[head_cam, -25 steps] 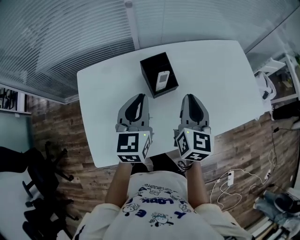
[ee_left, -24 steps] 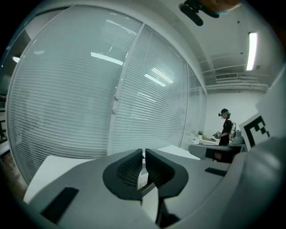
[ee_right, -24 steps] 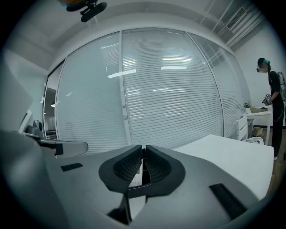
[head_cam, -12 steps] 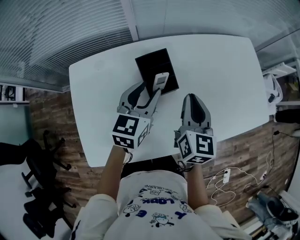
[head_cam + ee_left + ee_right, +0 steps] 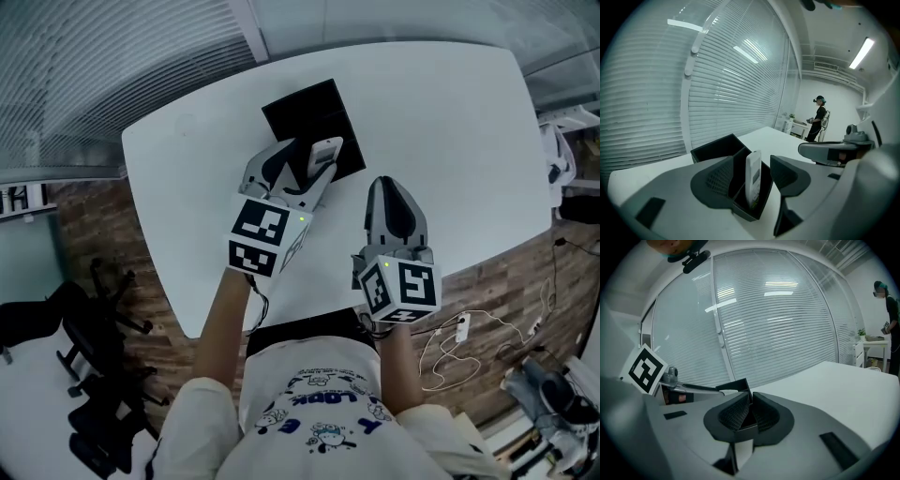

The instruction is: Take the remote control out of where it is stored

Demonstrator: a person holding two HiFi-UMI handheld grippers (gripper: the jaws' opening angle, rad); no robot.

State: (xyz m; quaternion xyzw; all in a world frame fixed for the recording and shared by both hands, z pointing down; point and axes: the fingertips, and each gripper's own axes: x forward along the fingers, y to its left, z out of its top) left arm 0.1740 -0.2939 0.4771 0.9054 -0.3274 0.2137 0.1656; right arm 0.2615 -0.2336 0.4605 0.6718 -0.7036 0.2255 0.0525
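Observation:
A white remote control (image 5: 326, 151) stands upright in the near compartment of a black storage box (image 5: 298, 111) on the white table (image 5: 450, 122). My left gripper (image 5: 313, 165) has reached the box's near end. In the left gripper view its jaws are opening, and the remote (image 5: 753, 183) stands between them with a gap on each side of it. The box (image 5: 717, 146) stretches away behind it. My right gripper (image 5: 391, 190) hovers over the table to the right of the box, jaws shut and empty (image 5: 749, 404).
A black office chair (image 5: 89, 323) stands on the wooden floor to the left. White cables (image 5: 469, 342) lie on the floor at the right. Window blinds run behind the table. A person (image 5: 819, 117) stands far off at another desk.
My left gripper has moved forward and to the right, up to the box, and its jaws have opened around the remote. The right gripper has hardly moved.

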